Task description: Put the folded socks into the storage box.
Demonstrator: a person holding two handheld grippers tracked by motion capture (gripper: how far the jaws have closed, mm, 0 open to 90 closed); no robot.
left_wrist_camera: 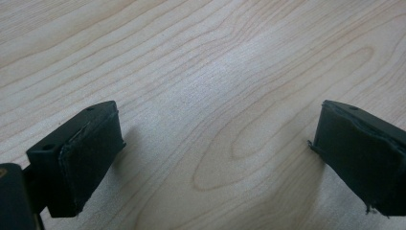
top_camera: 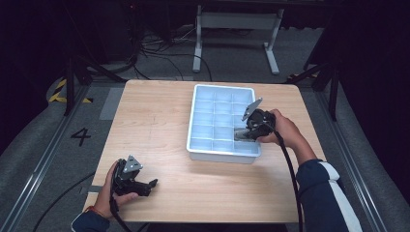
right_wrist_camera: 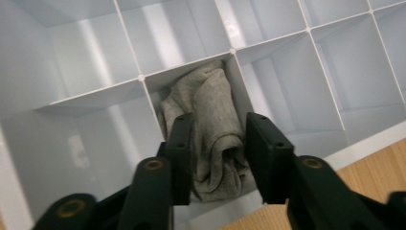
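Note:
A white tray (top_camera: 196, 116) with a grid of compartments sits on the right half of the wooden table (top_camera: 154, 121). In the right gripper view a crumpled grey cloth (right_wrist_camera: 210, 96) lies in one compartment near the tray's near edge (right_wrist_camera: 364, 141). My right gripper (right_wrist_camera: 219, 139) hovers just over that cloth, its jaws a little apart and straddling it without pressing on it. From above, the right gripper (top_camera: 238, 135) reaches into the tray's near right part. My left gripper (top_camera: 153, 183) rests at the table's near left corner, and its jaws (left_wrist_camera: 215, 143) stand wide open over bare wood.
The tray's other compartments (right_wrist_camera: 297, 86) look empty. A metal stand (top_camera: 237, 29) and cables lie on the floor beyond the table. Bare wood (top_camera: 145, 111) stretches left of the tray.

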